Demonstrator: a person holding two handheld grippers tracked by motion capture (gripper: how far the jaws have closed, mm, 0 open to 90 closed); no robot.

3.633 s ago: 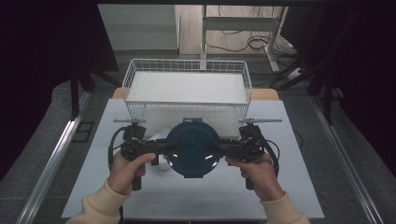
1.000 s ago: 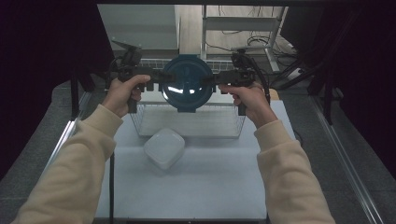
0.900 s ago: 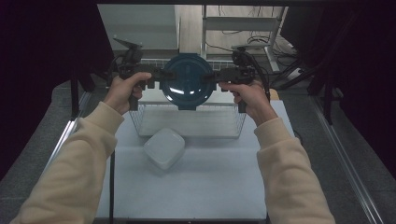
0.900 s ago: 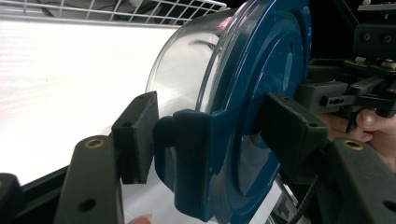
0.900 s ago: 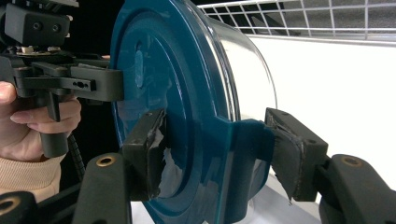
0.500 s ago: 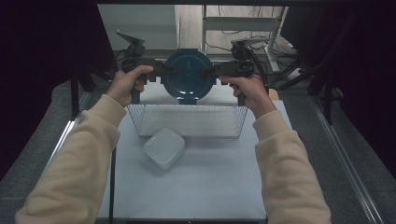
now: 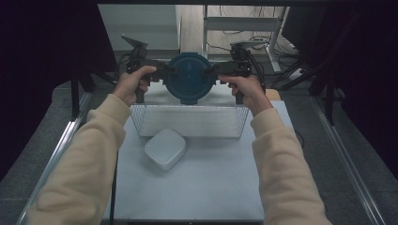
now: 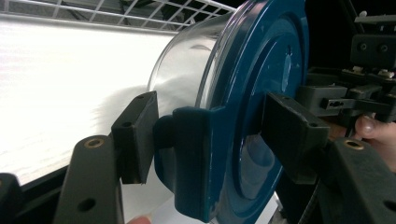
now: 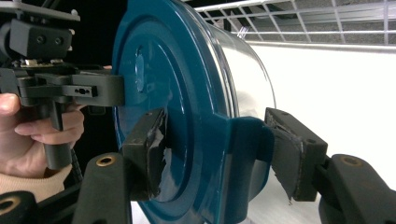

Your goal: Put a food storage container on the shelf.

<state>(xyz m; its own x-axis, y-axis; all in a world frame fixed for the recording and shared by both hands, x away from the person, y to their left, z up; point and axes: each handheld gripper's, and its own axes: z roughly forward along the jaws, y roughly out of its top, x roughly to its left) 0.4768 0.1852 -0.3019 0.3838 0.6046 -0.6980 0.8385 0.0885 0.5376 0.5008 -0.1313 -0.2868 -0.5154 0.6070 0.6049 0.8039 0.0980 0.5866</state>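
The left claw [image 7: 162, 71] and right claw [image 7: 217, 71] each clamp a side clip of a clear round container with a dark-blue lid [image 7: 189, 77], held above the wire basket [image 7: 187, 121] at the desk's [image 7: 187, 187] 12 o'clock. A white square lid [image 7: 164, 148] lies just before the basket; grey floor surrounds.

- Both arms reach forward, sleeved forearms stretched out, hands level with each other.
- Left tongs [image 7: 165, 71] point inward, jaws clamped on a lid tab.
- Right tongs [image 7: 213, 71] mirror them, jaws clamped opposite.
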